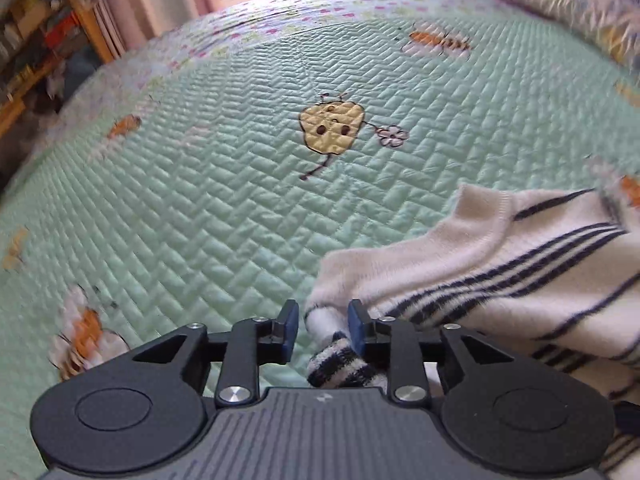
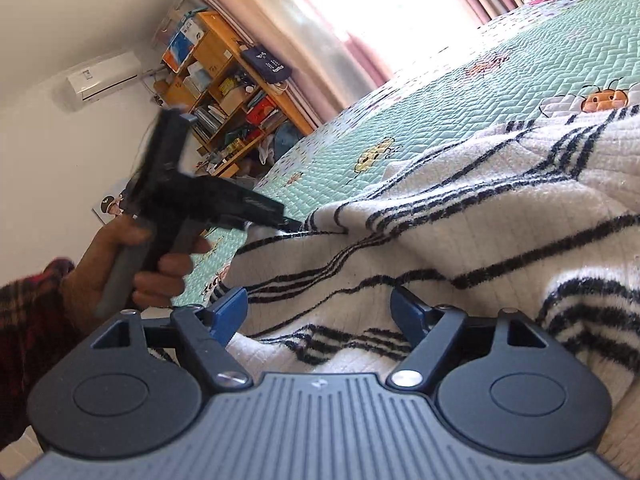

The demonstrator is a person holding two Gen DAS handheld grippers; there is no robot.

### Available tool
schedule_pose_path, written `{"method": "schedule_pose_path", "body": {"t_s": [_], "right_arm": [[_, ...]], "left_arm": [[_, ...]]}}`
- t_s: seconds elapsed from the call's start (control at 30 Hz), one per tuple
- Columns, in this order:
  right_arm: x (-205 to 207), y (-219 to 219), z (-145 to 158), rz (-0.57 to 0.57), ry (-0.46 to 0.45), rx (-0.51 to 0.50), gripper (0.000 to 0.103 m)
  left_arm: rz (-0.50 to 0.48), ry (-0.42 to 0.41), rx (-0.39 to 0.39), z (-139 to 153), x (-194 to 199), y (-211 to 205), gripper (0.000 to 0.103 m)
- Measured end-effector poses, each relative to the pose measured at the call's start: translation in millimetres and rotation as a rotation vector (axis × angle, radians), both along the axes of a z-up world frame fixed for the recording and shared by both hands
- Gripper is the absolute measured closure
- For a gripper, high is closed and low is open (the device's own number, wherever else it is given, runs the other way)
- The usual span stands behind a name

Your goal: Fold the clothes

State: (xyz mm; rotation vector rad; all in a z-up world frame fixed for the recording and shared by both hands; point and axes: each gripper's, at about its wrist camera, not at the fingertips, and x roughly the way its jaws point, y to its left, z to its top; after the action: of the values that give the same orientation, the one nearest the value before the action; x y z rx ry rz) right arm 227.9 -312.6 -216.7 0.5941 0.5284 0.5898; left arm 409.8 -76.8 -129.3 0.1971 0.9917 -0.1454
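One white sweater [image 2: 460, 216] with dark stripes, one green quilted bedspread [image 1: 200, 200], two hand-held tools, left tool [image 1: 323, 330] and right tool [image 2: 318, 312], one hand [image 2: 132, 268] in view, one wooden bookshelf [image 2: 224, 92], one wall air conditioner [image 2: 104, 74], one hanging navy bag [image 2: 266, 62]

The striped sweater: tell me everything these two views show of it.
The sweater is cream-white fuzzy knit with thin dark stripes, some grouped in threes. It lies crumpled and only partly spread on the green quilted bedspread. A sleeve with a plain ribbed cuff lies on the quilt. A striped fold sits between the fingers of the left gripper, whose pads stand apart from it. The right gripper is open over the body of the knit, not pinching it.
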Motion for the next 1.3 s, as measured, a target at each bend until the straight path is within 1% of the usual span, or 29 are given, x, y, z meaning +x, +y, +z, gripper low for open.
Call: {"method": "schedule_pose_path", "body": {"t_s": [0.03, 0.1, 0.13, 0.17, 0.23, 0.3, 0.43, 0.5, 0.57, 0.6, 0.63, 0.67, 0.7, 0.73, 0.77, 0.9, 0.97, 1.0, 1.03, 1.1, 1.13, 1.2, 1.23, 1.3], "right_arm": [[0.9, 0.7, 0.0, 0.001, -0.001, 0.000, 0.023], [-2.6, 6.1, 1.9, 0.004, -0.001, 0.006, 0.022], [-1.5, 6.4, 1.9, 0.005, 0.001, 0.010, 0.022], [-1.3, 5.8, 1.4, 0.005, 0.003, 0.015, 0.022], [4.2, 7.3, 1.4, 0.006, 0.006, 0.017, 0.022], [7.0, 8.3, 0.8, 0.007, 0.007, 0.017, 0.022], [7.6, 8.9, -0.1, 0.013, 0.006, 0.018, 0.021], [8.2, 8.7, -0.2, 0.015, 0.006, 0.019, 0.021], [8.9, 8.2, -0.1, 0.016, 0.005, 0.023, 0.021], [8.9, 7.7, -0.4, 0.016, 0.004, 0.027, 0.021], [9.5, 6.1, -1.1, 0.020, 0.004, 0.038, 0.020], [10.0, 4.4, -1.7, 0.024, 0.005, 0.049, 0.020], [10.5, 2.7, -2.4, 0.029, 0.005, 0.060, 0.020], [11.3, -0.8, -3.4, 0.040, 0.009, 0.085, 0.020], [12.0, -4.4, -4.4, 0.052, 0.014, 0.110, 0.020], [16.8, -21.9, -7.3, 0.092, 0.046, 0.237, 0.020], [18.2, -30.3, -10.2, 0.108, 0.056, 0.308, 0.020], [20.3, -35.2, -13.9, 0.115, 0.065, 0.371, 0.020], [22.4, -40.1, -17.6, 0.123, 0.075, 0.434, 0.020], [27.9, -51.3, -28.9, 0.134, 0.098, 0.595, 0.018], [29.9, -56.5, -34.9, 0.132, 0.107, 0.676, 0.018], [32.7, -64.3, -47.0, 0.120, 0.125, 0.813, 0.017], [33.4, -66.1, -51.8, 0.113, 0.132, 0.860, 0.017], [34.6, -66.3, -56.0, 0.103, 0.138, 0.899, 0.017]], "left_arm": [[-0.029, 0.014, -0.022, -1.4, -7.4, -1.9, 0.067], [-0.100, 0.019, -0.018, -5.0, -23.2, -11.7, 0.065], [-0.133, 0.015, 0.009, -8.2, -31.0, -19.8, 0.058], [-0.158, 0.014, 0.041, -12.2, -36.8, -27.8, 0.047], [-0.194, 0.001, 0.111, -20.3, -47.8, -42.8, 0.046], [-0.200, -0.021, 0.151, -24.9, -53.3, -49.5, 0.046], [-0.189, -0.042, 0.155, -27.6, -58.3, -48.4, 0.046], [-0.202, -0.067, 0.191, -29.9, -64.0, -51.4, 0.046], [-0.197, -0.090, 0.219, -30.3, -68.9, -55.5, 0.047], [-0.191, -0.110, 0.242, -30.7, -72.2, -58.2, 0.051], [-0.193, -0.150, 0.303, -32.4, -79.6, -64.8, 0.061], [-0.212, -0.199, 0.386, -36.6, -90.0, -74.2, 0.067], [-0.244, -0.247, 0.471, -43.1, -102.7, -84.5, 0.069], [-0.279, -0.294, 0.548, -50.9, -116.7, -94.2, 0.072], [-0.277, -0.309, 0.553, -54.2, -124.2, -97.2, 0.075], [-0.259, -0.359, 0.550, -61.7, -139.0, -98.0, 0.075], [-0.265, -0.392, 0.582, -65.7, -143.9, -101.3, 0.076], [-0.283, -0.424, 0.618, -69.7, -150.0, -105.3, 0.077], [-0.323, -0.476, 0.676, -76.9, -160.5, -111.4, 0.078], [-0.414, -0.588, 0.801, -92.7, -183.6, -124.6, 0.081], [-0.448, -0.612, 0.825, -98.1, -192.3, -129.4, 0.084], [-0.460, -0.613, 0.824, -101.9, -199.0, -132.9, 0.085], [-0.455, -0.608, 0.816, -102.3, -199.7, -132.8, 0.085], [-0.449, -0.598, 0.799, -103.0, -199.1, -131.4, 0.085]]}}
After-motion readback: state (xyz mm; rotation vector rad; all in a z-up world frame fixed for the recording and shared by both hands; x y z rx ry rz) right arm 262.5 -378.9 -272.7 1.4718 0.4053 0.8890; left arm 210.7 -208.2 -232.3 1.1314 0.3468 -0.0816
